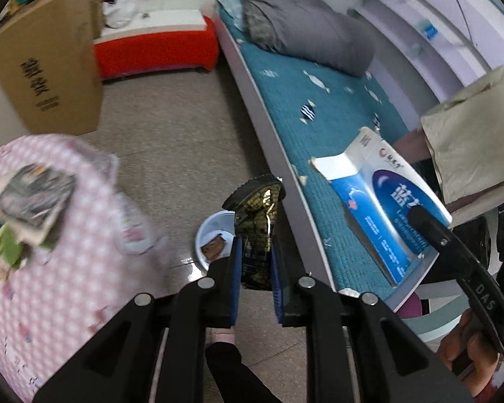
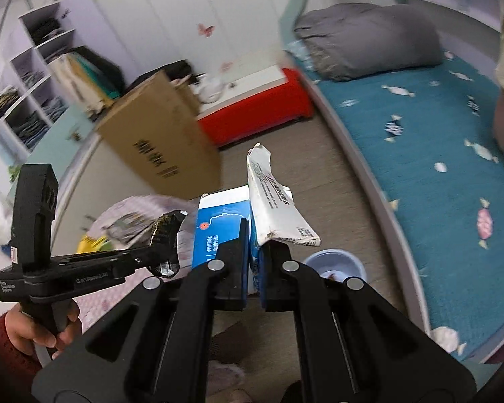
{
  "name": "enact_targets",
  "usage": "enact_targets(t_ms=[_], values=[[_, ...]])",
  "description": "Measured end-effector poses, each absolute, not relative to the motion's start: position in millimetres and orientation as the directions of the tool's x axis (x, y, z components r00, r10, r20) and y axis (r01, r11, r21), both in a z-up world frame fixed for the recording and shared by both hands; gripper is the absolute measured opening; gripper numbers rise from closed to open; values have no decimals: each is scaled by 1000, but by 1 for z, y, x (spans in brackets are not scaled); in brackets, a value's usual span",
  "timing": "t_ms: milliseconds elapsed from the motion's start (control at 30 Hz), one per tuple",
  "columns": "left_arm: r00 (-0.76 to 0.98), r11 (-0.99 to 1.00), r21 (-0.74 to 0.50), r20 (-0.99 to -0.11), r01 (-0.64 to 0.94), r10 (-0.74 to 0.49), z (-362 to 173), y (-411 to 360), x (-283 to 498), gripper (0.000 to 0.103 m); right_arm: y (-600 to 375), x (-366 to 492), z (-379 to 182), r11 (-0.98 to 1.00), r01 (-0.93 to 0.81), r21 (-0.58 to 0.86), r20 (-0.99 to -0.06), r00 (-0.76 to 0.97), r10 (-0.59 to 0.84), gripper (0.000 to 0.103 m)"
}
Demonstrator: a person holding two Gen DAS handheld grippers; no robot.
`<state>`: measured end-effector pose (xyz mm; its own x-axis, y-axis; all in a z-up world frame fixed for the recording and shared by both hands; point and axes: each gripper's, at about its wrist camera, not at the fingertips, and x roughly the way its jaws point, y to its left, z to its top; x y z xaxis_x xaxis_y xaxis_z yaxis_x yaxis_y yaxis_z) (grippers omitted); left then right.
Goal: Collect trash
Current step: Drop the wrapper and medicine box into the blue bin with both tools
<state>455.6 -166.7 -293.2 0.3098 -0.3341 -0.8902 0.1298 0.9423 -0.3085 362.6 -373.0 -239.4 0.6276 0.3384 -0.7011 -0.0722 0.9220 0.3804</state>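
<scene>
Black-and-gold foil wrapper (image 1: 257,235) clamped in left hand-held gripper (image 1: 256,262), blue-white carton (image 2: 252,215) pinched in right hand-held gripper (image 2: 253,262), both carried toward pink trash bag (image 1: 67,241) at nine o'clock.

Two fisheye views, each mounted just behind a pair of black fingers (image 1: 255,268) and looking forward along them, tilted steeply down toward the grey speckled floor (image 1: 171,147). Left view: close above the floor, facing the blue patterned bed (image 1: 322,107) and the tall brown cardboard box (image 1: 47,67). Right view: less steeply pitched, facing the same bed (image 2: 430,154), box (image 2: 158,141) and red-sided low bench (image 2: 252,121). Shared too: the round blue plastic bowl (image 1: 215,231) on the floor, and each device seen from the other.
</scene>
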Motion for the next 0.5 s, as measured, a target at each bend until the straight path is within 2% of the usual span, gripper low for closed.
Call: enact_targets(t_ms=[33,67,100,167,500], values=[[298,940,-313,-892,137,-340,-296,-177,463,19,-383,366,-240,925,-59,375,-705,630,326,5],[285,939,-314,-896,138,-341,-299,-186,469,29,-395,369,-242,930,-45,365,-712,630,310,5],[280,942,-308,-900,133,-333,-302,-191,474,51,-402,371,-244,933,-35,358,-717,630,299,5],[287,949,-296,-905,110,-316,-305,-202,484,71,-416,377,-247,935,-24,354,-725,624,291,5],[286,970,-241,-931,-9,-228,-308,-186,496,71,-414,391,-273,921,-63,385,-754,554,353,5]])
